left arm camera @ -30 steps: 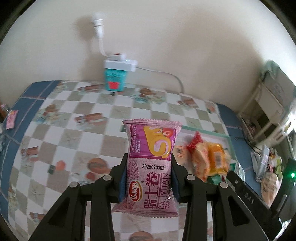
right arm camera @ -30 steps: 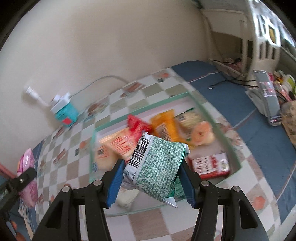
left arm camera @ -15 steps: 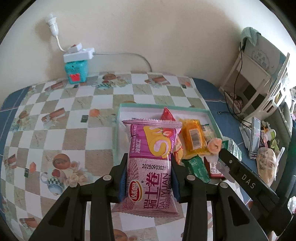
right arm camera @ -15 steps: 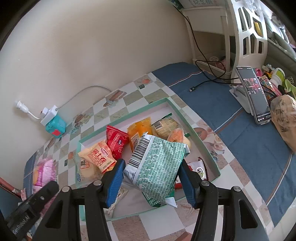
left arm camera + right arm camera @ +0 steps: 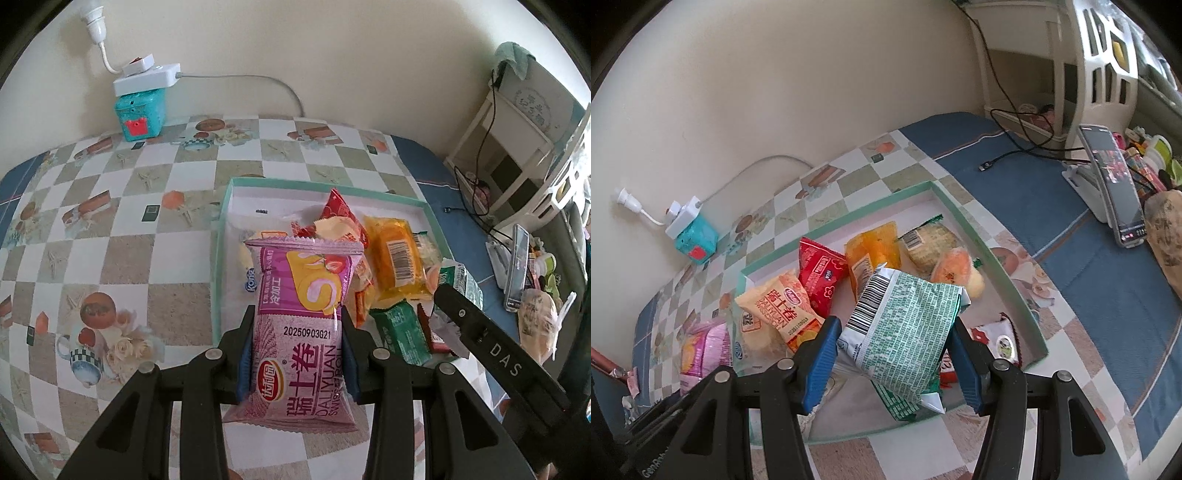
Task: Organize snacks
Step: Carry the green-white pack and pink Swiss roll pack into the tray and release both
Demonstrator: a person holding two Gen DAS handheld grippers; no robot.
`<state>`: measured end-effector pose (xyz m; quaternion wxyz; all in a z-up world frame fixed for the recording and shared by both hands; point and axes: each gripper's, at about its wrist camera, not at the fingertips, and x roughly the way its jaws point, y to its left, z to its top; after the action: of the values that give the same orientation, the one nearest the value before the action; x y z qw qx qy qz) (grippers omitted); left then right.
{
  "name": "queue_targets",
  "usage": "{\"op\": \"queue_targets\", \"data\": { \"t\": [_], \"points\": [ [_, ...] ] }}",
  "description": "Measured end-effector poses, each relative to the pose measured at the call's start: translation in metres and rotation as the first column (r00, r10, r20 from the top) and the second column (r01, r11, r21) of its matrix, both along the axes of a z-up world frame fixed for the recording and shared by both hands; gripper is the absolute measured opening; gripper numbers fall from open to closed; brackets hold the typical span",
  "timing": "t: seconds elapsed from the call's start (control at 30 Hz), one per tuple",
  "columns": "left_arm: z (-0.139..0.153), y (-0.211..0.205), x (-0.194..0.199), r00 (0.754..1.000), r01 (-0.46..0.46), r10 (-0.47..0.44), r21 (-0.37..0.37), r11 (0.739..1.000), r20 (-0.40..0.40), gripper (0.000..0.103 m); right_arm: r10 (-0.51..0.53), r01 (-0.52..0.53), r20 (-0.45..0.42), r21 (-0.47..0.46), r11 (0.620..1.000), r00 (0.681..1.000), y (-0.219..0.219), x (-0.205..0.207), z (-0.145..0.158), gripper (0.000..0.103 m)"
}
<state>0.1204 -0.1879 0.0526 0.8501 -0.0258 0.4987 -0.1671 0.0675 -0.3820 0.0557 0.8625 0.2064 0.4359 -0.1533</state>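
My left gripper (image 5: 297, 347) is shut on a pink Swiss-roll packet (image 5: 303, 332) and holds it above the near left edge of a green-rimmed white tray (image 5: 218, 258). My right gripper (image 5: 892, 354) is shut on a green-and-white printed snack packet (image 5: 901, 332) above the tray's (image 5: 1012, 288) near part. The tray holds several snacks: a red packet (image 5: 820, 273), an orange packet (image 5: 871, 254), and a peach Swiss-roll packet (image 5: 779, 314). The pink packet also shows at the right wrist view's left (image 5: 701, 350).
A teal box with a white power strip (image 5: 142, 99) stands at the wall. A phone on a stand (image 5: 1112, 181) and a bag (image 5: 1165, 229) sit on the blue cloth at right. A white shelf (image 5: 517, 122) stands beyond the table.
Both grippers moved closer over the tray with their packets. The left view swung right, bringing the tray under the pink packet. Both grips are unchanged.
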Motion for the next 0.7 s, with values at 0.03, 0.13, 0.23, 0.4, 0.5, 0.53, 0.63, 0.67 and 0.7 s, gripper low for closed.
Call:
{"op": "queue_targets", "data": {
  "t": [0.03,0.13,0.23,0.4,0.5,0.53,0.63,0.67,0.7],
  "points": [
    [-0.001,0.000,0.002,1.000,-0.003,0.003,-0.001,1.000,-0.001,0.041,0.007,-0.007,-0.001,0.000,1.000,1.000,0.001,0.003,-0.001,0.062],
    [-0.005,-0.001,0.005,1.000,-0.006,0.006,-0.002,1.000,-0.011,0.041,0.025,-0.025,-0.006,-0.006,1.000,1.000,0.005,0.010,-0.003,0.062],
    [-0.010,-0.002,0.008,1.000,-0.019,0.019,0.004,1.000,-0.022,0.041,0.041,-0.041,-0.017,-0.011,0.999,0.999,0.008,0.017,-0.007,0.062],
    [-0.021,-0.004,0.016,0.999,-0.031,0.031,0.001,1.000,-0.040,0.041,0.054,-0.055,-0.039,-0.016,0.998,0.998,0.010,0.028,-0.015,0.062],
    [-0.022,-0.009,0.018,0.999,-0.018,0.018,0.000,1.000,-0.033,0.041,0.059,-0.060,-0.054,-0.016,0.998,0.997,0.010,0.033,-0.021,0.062],
    [-0.022,-0.010,0.018,1.000,-0.015,0.015,0.002,1.000,-0.027,0.041,0.063,-0.064,-0.060,-0.017,0.998,0.996,0.010,0.035,-0.023,0.062],
    [-0.024,-0.014,0.021,1.000,-0.007,0.007,0.008,1.000,-0.016,0.041,0.065,-0.066,-0.064,-0.018,0.998,0.996,0.010,0.039,-0.026,0.063],
    [-0.025,-0.015,0.022,1.000,-0.006,0.006,0.010,1.000,-0.017,0.041,0.065,-0.067,-0.062,-0.018,0.998,0.996,0.010,0.041,-0.027,0.063],
    [-0.026,-0.016,0.023,1.000,-0.006,0.006,0.010,1.000,-0.019,0.041,0.066,-0.067,-0.062,-0.018,0.998,0.996,0.010,0.042,-0.027,0.063]
  ]
}}
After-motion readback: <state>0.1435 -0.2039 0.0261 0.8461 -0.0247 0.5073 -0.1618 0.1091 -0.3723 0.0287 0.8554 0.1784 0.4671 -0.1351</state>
